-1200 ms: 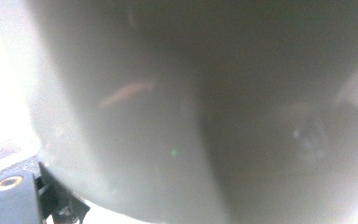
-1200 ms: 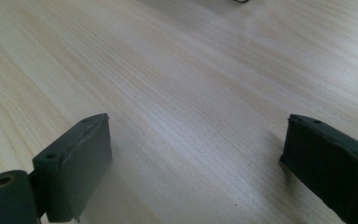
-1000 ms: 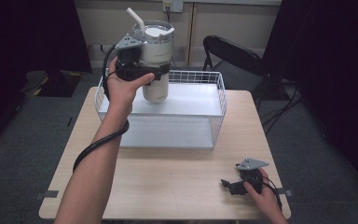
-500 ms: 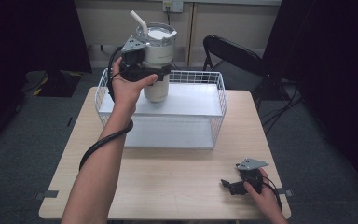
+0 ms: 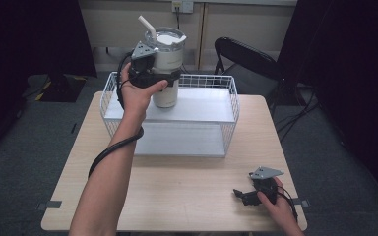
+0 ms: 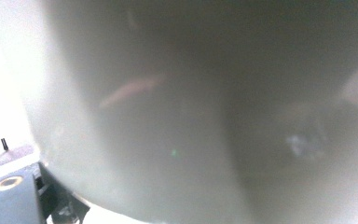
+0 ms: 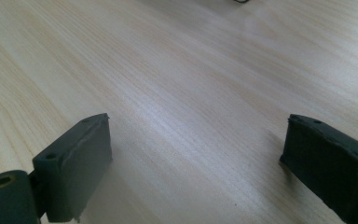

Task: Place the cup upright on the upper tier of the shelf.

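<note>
A white tumbler point(image 5: 169, 56) with a lid and a bent straw stands upright on the top shelf of a white wire rack point(image 5: 229, 101). My left gripper point(image 5: 164, 77) is shut on the tumbler at mid-height, with the hand at its left side. In the left gripper view the tumbler's pale wall point(image 6: 191, 102) sits right against the camera. My right gripper point(image 5: 241, 195) rests on the wooden table point(image 5: 177, 191) near its front right corner. Its jaws stand open over bare wood point(image 7: 196, 163).
The rack sits across the back half of the table and has a lower shelf point(image 5: 177, 140) under the top one. A black folding chair point(image 5: 246, 59) stands behind the table at the right. Grey carpet surrounds the table.
My left hand and gripper have shifted slightly right and down with the tumbler at the rack's top shelf. The right gripper has not moved.
</note>
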`<action>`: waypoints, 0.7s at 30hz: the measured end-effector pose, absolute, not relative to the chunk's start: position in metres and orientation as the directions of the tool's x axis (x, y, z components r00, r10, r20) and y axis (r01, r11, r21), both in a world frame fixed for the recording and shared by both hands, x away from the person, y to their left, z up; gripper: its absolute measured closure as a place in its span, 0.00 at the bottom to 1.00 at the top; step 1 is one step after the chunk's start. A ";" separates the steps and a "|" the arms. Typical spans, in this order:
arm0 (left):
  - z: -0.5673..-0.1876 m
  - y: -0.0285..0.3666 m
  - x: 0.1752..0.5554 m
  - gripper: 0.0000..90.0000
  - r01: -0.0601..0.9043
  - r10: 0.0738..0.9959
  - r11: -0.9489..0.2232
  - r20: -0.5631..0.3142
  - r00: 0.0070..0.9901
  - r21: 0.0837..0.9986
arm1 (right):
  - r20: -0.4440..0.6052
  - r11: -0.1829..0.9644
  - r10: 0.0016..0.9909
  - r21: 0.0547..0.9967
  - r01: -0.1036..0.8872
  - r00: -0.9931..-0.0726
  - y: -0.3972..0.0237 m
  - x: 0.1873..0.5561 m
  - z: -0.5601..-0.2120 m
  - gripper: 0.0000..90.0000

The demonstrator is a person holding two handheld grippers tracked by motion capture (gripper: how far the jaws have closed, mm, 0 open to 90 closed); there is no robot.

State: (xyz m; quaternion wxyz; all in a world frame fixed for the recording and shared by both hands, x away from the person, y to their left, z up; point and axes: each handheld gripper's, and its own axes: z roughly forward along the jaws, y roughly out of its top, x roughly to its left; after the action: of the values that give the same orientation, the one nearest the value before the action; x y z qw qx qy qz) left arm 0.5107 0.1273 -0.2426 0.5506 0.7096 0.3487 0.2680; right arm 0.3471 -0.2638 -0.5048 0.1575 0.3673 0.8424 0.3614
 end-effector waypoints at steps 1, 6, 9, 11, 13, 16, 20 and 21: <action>-0.243 0.127 0.511 0.11 0.200 0.787 -0.156 -0.001 0.617 0.967 | 0.000 0.469 0.732 0.725 0.504 -0.681 -0.264 0.347 -0.505 0.08; -0.246 0.126 0.512 0.11 0.200 0.788 -0.163 0.006 0.615 0.966 | 0.000 0.469 0.733 0.725 0.505 -0.681 -0.264 0.347 -0.505 0.08; -0.247 0.124 0.513 0.11 0.197 0.789 -0.162 0.007 0.615 0.967 | 0.000 0.469 0.732 0.725 0.504 -0.681 -0.264 0.347 -0.505 0.08; -0.247 0.123 0.514 0.11 0.194 0.790 -0.155 0.004 0.613 0.969 | 0.000 0.469 0.733 0.725 0.505 -0.681 -0.264 0.347 -0.505 0.08; -0.247 0.123 0.514 0.11 0.194 0.791 -0.161 0.009 0.612 0.968 | 0.001 0.469 0.733 0.724 0.505 -0.681 -0.264 0.347 -0.505 0.08; -0.246 0.123 0.515 0.11 0.189 0.791 -0.159 0.011 0.612 0.969 | 0.001 0.469 0.733 0.725 0.505 -0.681 -0.264 0.347 -0.505 0.08; -0.245 0.122 0.516 0.11 0.190 0.797 -0.155 0.009 0.604 0.970 | 0.000 0.469 0.732 0.725 0.504 -0.681 -0.264 0.347 -0.505 0.08; -0.245 0.122 0.517 0.11 0.190 0.797 -0.156 0.010 0.604 0.969 | 0.000 0.469 0.732 0.725 0.505 -0.681 -0.264 0.347 -0.505 0.08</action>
State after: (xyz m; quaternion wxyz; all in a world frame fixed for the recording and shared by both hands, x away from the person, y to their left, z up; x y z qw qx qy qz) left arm 0.5169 0.1224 -0.2449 0.5482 0.7082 0.3484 0.2766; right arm 0.3471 -0.2638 -0.5048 0.1574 0.3672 0.8425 0.3615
